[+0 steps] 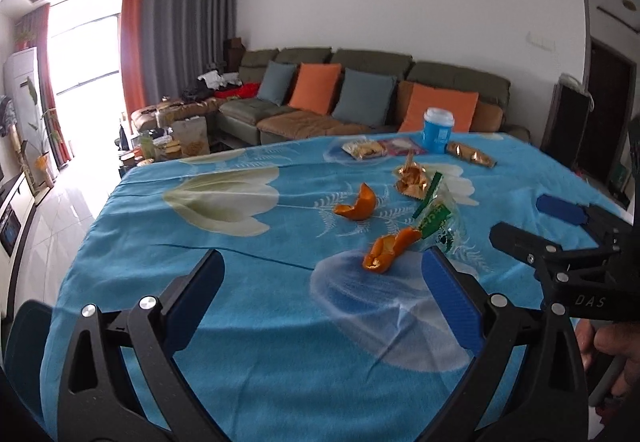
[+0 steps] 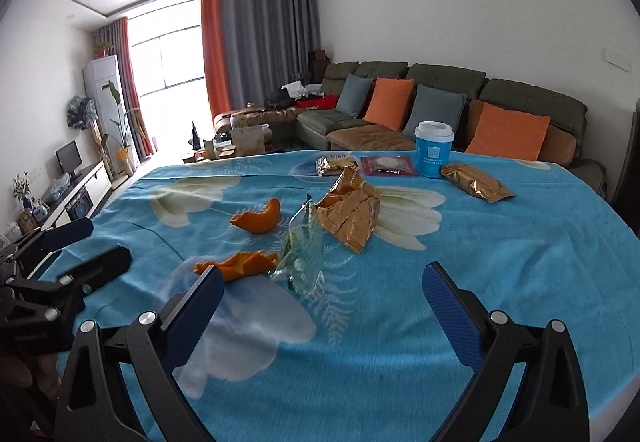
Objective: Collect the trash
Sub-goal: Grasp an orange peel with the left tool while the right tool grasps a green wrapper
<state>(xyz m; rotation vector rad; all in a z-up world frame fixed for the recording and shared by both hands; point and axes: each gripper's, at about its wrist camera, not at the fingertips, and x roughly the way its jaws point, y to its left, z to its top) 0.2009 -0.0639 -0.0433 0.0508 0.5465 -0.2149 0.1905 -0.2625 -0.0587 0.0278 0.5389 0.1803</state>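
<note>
Currently we hold both the left gripper (image 1: 322,282) and right gripper (image 2: 323,296) with jaws spread wide and empty above the tabletop (image 2: 500,262). Orange peel (image 1: 386,248) lies just ahead; the slick clear wrapper (image 2: 304,254) beside it may slip.

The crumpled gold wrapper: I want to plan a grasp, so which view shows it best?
The right wrist view: the crumpled gold wrapper looks large and its folds are clear. In the left wrist view it appears smaller and farther away.
</note>
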